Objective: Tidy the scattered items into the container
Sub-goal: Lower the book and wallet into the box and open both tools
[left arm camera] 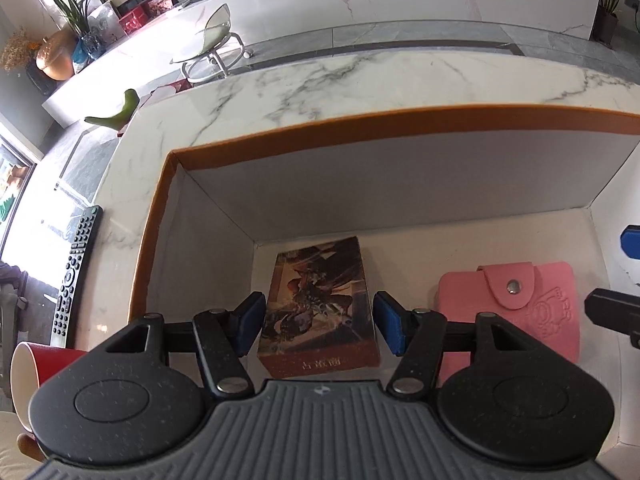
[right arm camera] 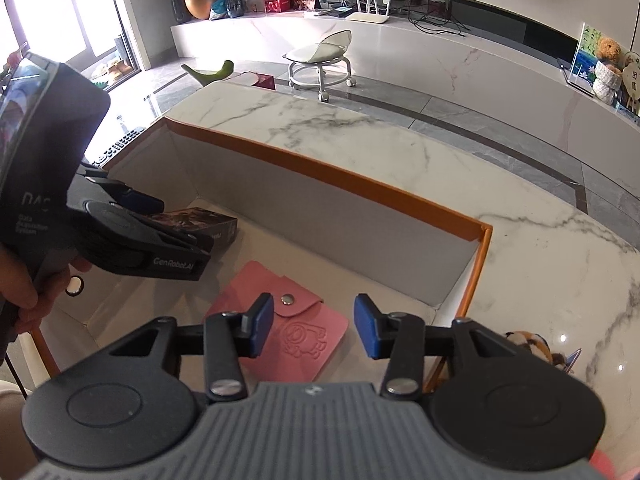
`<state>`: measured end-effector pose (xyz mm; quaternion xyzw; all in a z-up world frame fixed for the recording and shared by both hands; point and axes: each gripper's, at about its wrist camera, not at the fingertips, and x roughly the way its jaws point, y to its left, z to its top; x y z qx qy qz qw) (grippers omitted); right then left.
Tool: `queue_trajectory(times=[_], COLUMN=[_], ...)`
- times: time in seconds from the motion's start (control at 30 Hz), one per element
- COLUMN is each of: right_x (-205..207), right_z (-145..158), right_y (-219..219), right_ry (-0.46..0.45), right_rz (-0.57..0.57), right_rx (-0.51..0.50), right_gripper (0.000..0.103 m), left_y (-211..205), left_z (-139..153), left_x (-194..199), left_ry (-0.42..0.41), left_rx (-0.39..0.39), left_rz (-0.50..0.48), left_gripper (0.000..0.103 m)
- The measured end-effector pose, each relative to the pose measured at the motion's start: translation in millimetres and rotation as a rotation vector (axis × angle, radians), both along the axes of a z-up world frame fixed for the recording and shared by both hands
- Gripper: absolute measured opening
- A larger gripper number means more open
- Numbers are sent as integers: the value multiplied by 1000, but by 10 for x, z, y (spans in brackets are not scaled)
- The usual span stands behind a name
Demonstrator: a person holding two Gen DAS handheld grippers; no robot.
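Note:
An orange-rimmed box (left arm camera: 320,130) with a white inside stands on the marble table. A picture-printed card box (left arm camera: 318,300) lies on its floor. My left gripper (left arm camera: 318,326) is open above it, its blue pads a little apart from the card box's sides. A pink snap wallet (left arm camera: 532,308) lies to the right in the box. In the right wrist view my right gripper (right arm camera: 314,330) is open over the pink wallet (right arm camera: 298,334), not touching it. The orange-rimmed box (right arm camera: 320,168), the card box (right arm camera: 196,220) and the left gripper (right arm camera: 132,216) show there too.
A black remote (left arm camera: 74,276) and a red cup (left arm camera: 36,368) lie left of the box on the table. A small plush toy (right arm camera: 532,346) sits outside the box's right wall. A green bird figure (left arm camera: 114,116) stands at the table's far left edge.

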<state>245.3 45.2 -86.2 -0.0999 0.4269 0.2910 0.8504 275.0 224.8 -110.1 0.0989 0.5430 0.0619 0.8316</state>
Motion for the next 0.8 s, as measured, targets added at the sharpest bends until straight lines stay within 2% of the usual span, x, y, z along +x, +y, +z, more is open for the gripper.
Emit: queue_trajectory(times=[0.2, 0.43, 0.7, 0.8], right_x=[-59, -91, -71, -35], right_z=[-15, -37, -24, -22], right_y=[-7, 15, 57, 117], right_ry=[-25, -35, -14, 20], right_rz=[27, 72, 156, 208], right_rx=[-3, -23, -66, -67], right_gripper=[52, 57, 57, 57], left_y=[44, -37, 12, 21], left_z=[-60, -123, 105, 247], left_x=[18, 62, -110, -233], left_ry=[30, 85, 23, -14], left_rx=[-15, 50, -22, -56], left_rz=[1, -14, 4, 8], left_gripper=[69, 70, 71, 70])
